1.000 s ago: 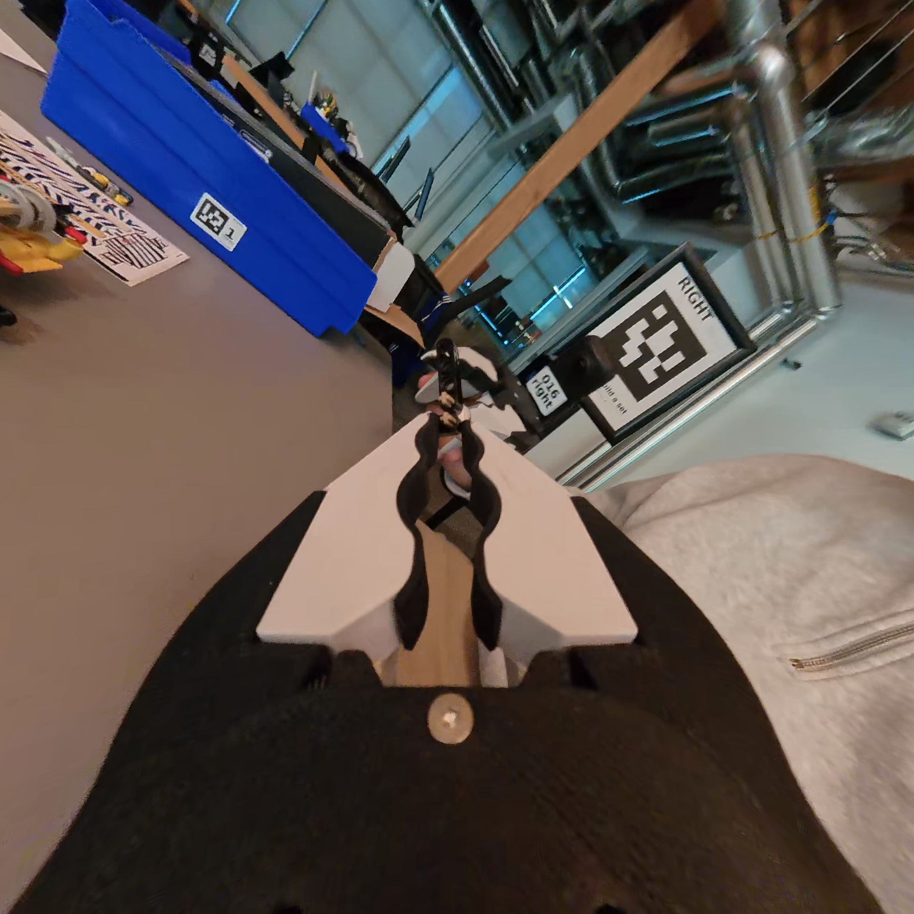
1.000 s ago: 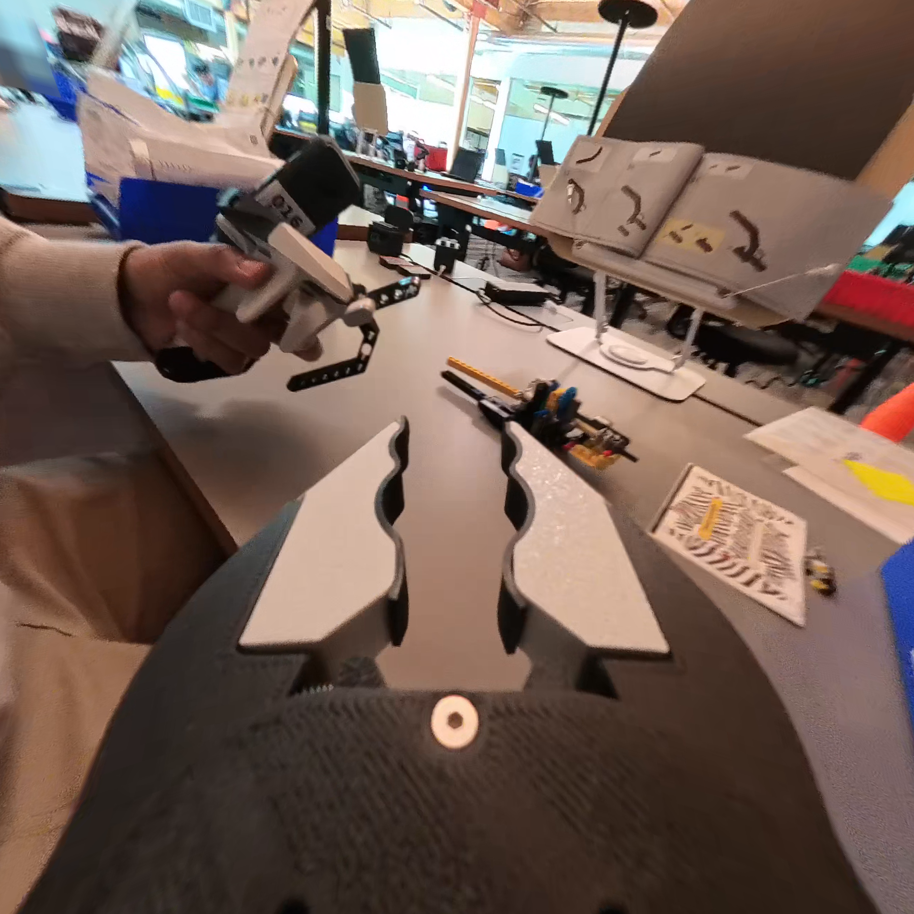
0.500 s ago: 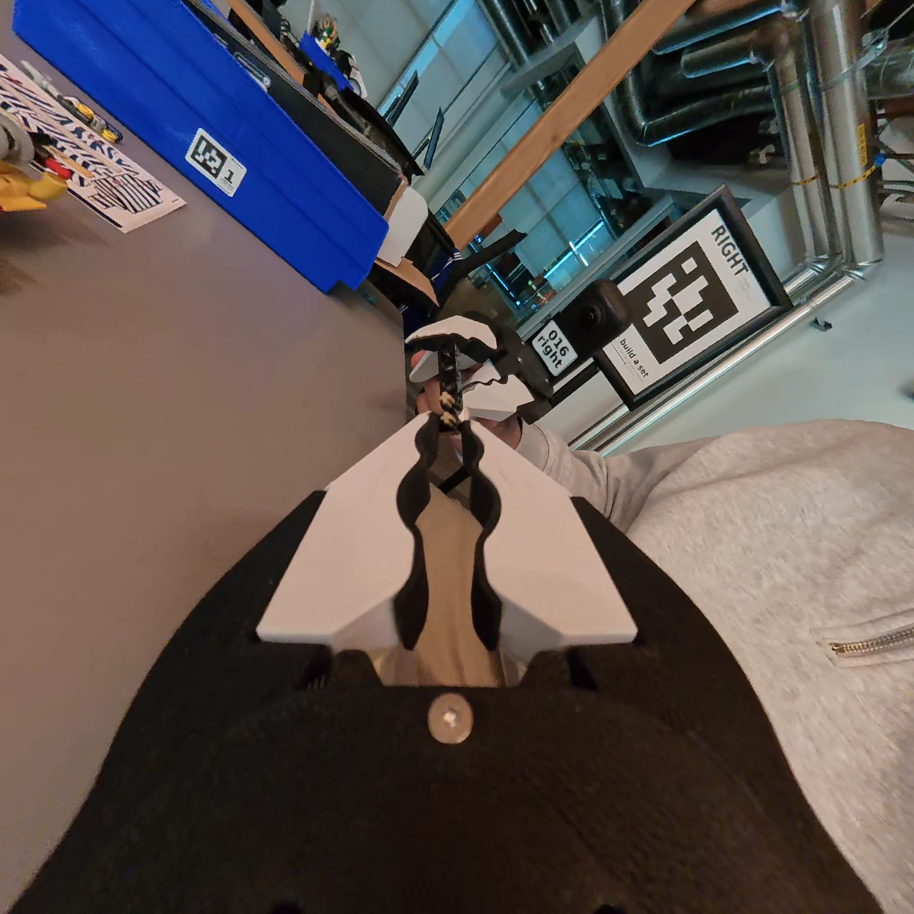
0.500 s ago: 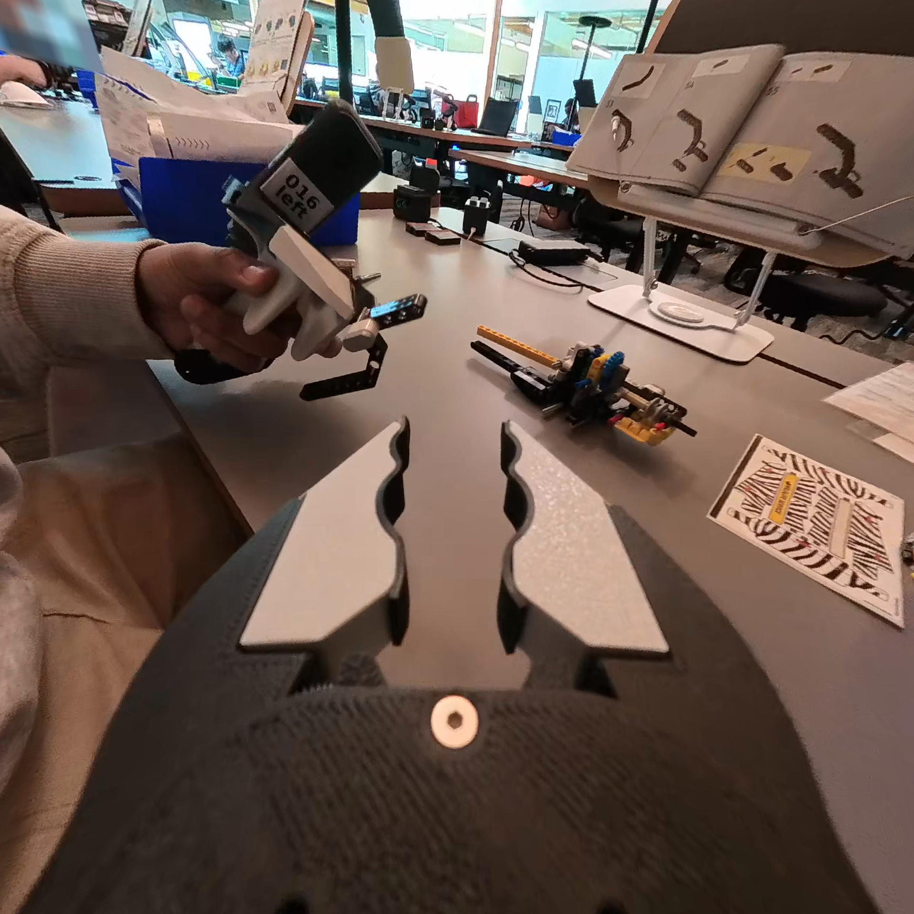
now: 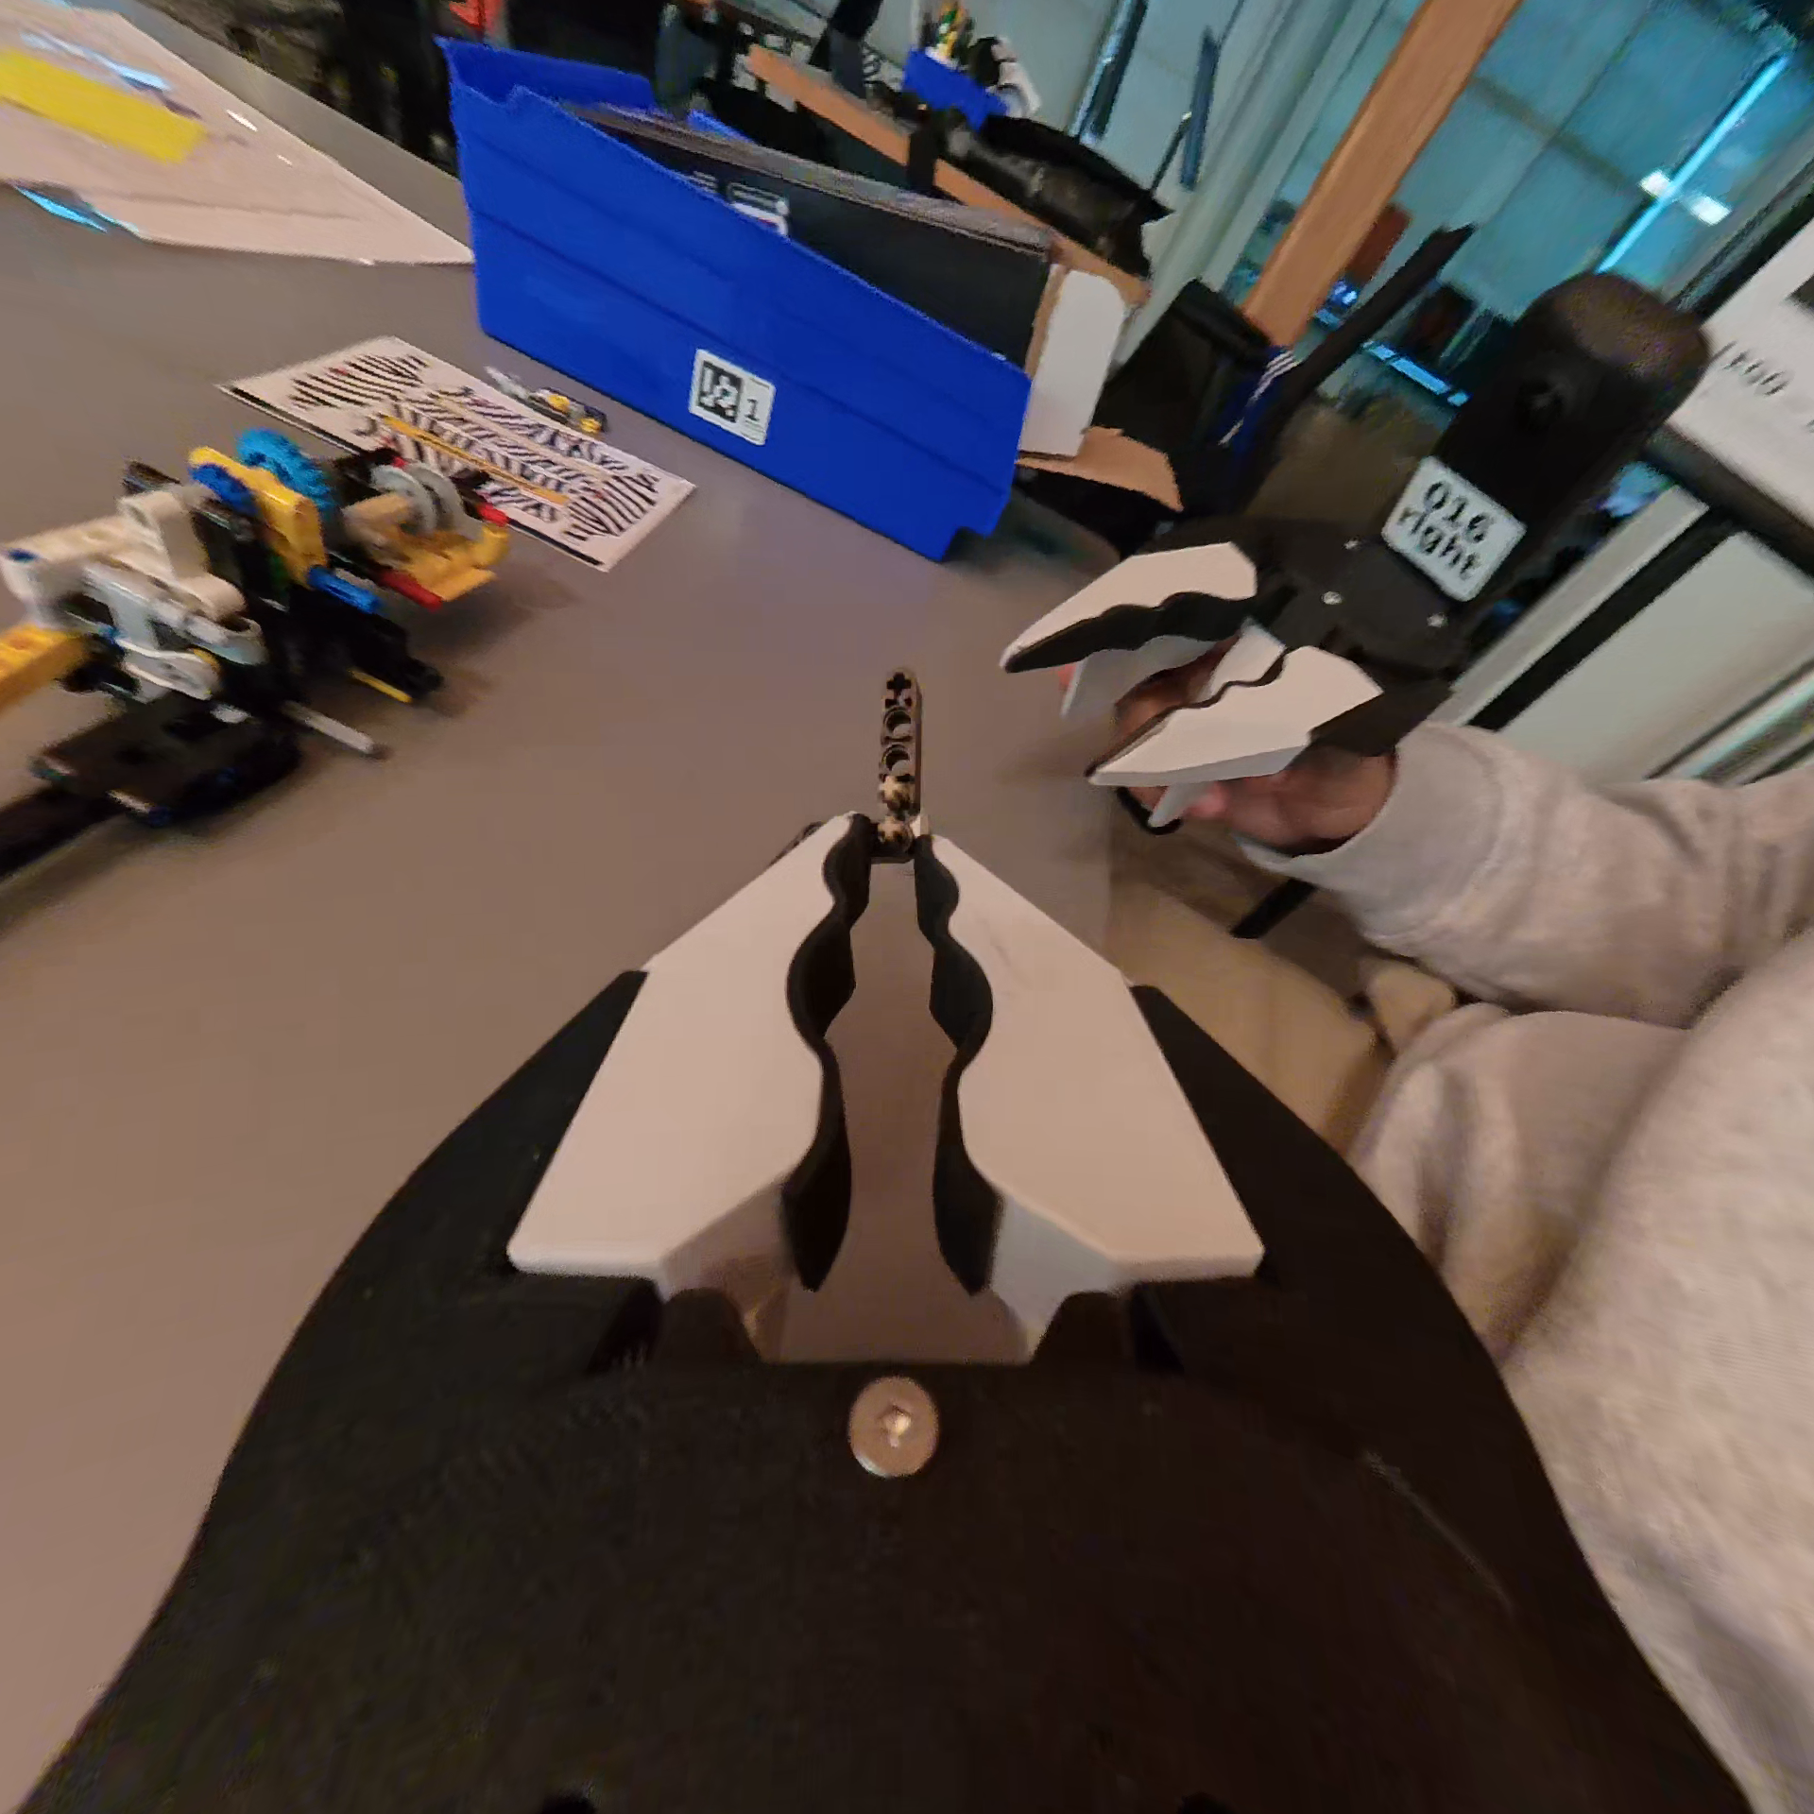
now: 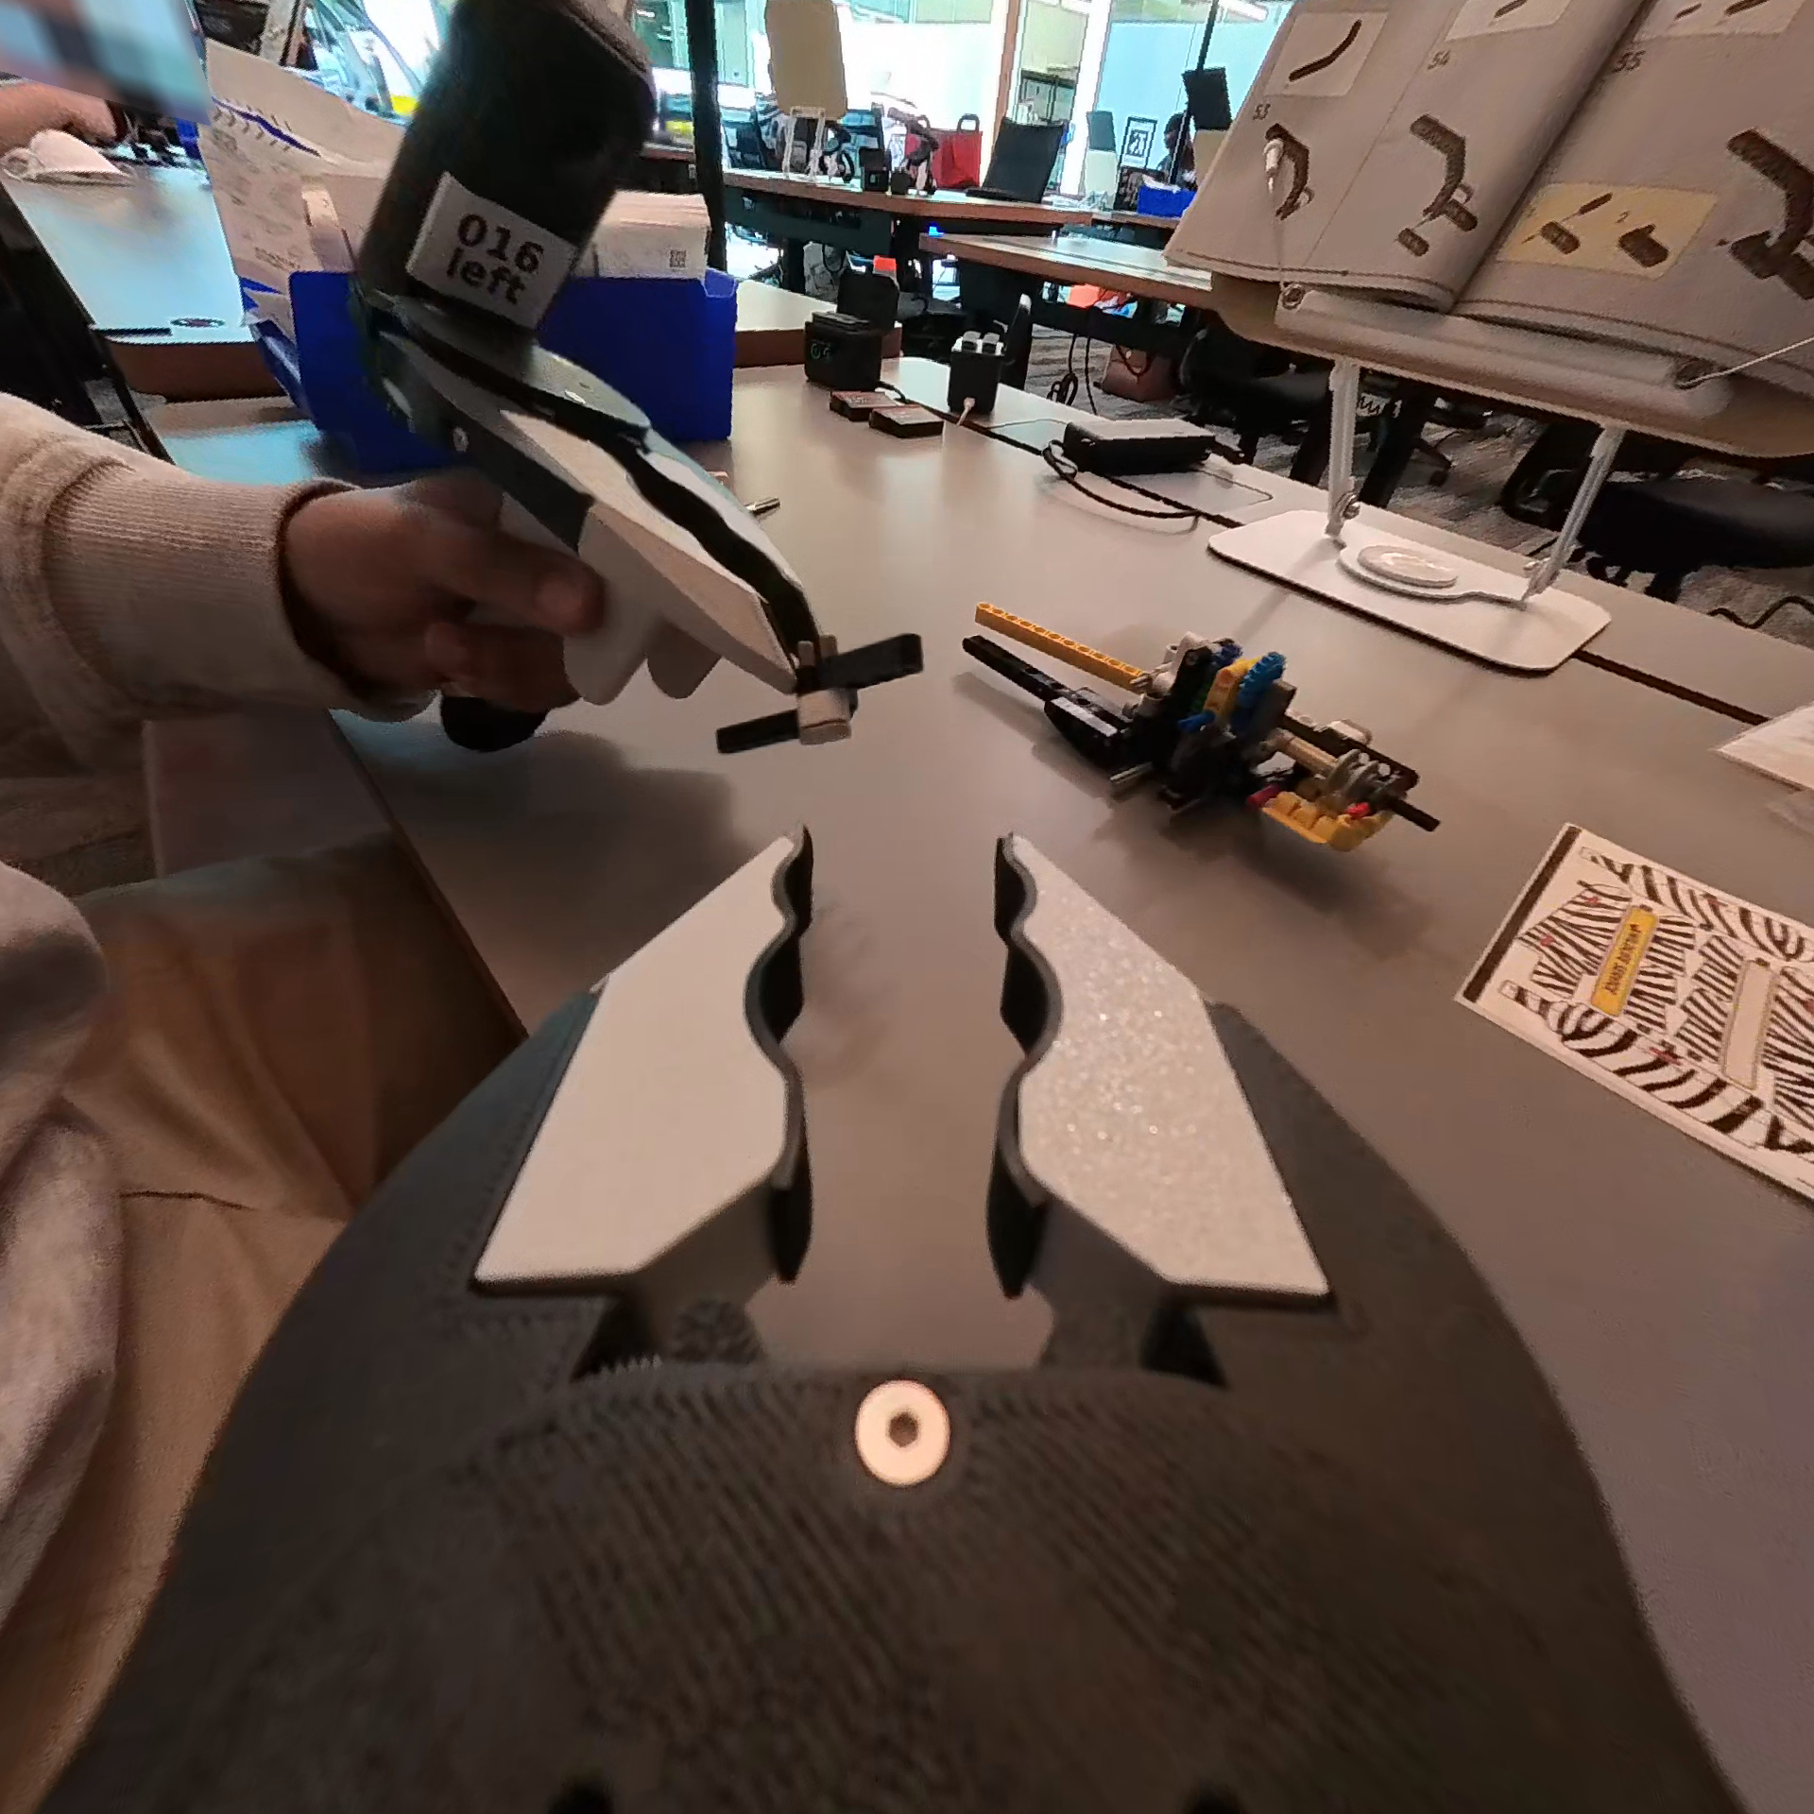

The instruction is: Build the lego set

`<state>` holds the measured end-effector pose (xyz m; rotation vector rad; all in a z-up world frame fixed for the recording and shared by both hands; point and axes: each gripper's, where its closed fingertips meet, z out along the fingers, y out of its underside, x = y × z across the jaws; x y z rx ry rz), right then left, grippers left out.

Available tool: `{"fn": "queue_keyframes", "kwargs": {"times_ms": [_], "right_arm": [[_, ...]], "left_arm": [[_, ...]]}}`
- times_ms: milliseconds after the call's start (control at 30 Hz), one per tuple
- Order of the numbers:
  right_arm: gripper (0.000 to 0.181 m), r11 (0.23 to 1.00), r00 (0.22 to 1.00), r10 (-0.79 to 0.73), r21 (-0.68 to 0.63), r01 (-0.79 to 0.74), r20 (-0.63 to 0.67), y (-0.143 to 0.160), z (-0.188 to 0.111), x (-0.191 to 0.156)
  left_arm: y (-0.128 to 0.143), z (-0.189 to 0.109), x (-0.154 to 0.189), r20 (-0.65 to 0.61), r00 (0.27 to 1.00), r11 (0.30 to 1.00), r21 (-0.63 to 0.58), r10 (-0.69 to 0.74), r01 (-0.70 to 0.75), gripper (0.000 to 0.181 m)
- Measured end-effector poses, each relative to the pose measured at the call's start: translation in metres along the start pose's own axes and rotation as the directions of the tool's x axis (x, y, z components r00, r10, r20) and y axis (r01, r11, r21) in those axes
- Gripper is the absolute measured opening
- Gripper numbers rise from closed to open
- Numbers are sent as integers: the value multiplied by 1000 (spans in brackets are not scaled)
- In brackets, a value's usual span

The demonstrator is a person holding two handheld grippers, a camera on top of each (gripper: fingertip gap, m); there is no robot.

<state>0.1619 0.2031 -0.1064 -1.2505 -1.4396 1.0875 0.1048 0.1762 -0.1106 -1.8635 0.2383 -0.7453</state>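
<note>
Left tongs [image 5: 891, 834] pinch a black beam [image 5: 898, 731] — right tongs [image 6: 903, 854] wide, empty; only right view shows its bend.

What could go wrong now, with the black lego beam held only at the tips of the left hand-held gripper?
1. The left hand-held gripper pinches the black beam only at its tips, in the air, so it may twist or drop.
2. The right hand-held gripper is open and empty; reaching in could knock the beam loose.

My bench is a grey table [image 6: 982, 550]. At 12 o'clock stand rows of wooden-topped desks [image 6: 883, 201] with black chairs [image 6: 1021, 157], before bright windows [image 6: 1139, 59]. At 1 o'clock in my left view rises a wooden post [image 5: 1374, 147].
</note>
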Motion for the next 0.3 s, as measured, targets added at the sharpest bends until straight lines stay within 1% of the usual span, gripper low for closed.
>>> {"fn": "queue_keyframes", "kwargs": {"times_ms": [100,167,200,300], "right_arm": [[36,1000,1000,7,-4,-7,9,1,1,-1],[36,1000,1000,23,-2,-23,18,1,2,-2],[36,999,999,45,10,-46,22,-2,1,-2],[33,976,981,175,113,-183,80,-19,-5,-2]], "left_arm": [[4,0,-6,56,996,997,-26,69,-68,7],[9,3,-8,64,994,995,-54,90,-86,7],[12,4,-9,67,993,994,-64,96,-92,7],[15,6,-9,74,991,991,-87,109,-103,7]]}}
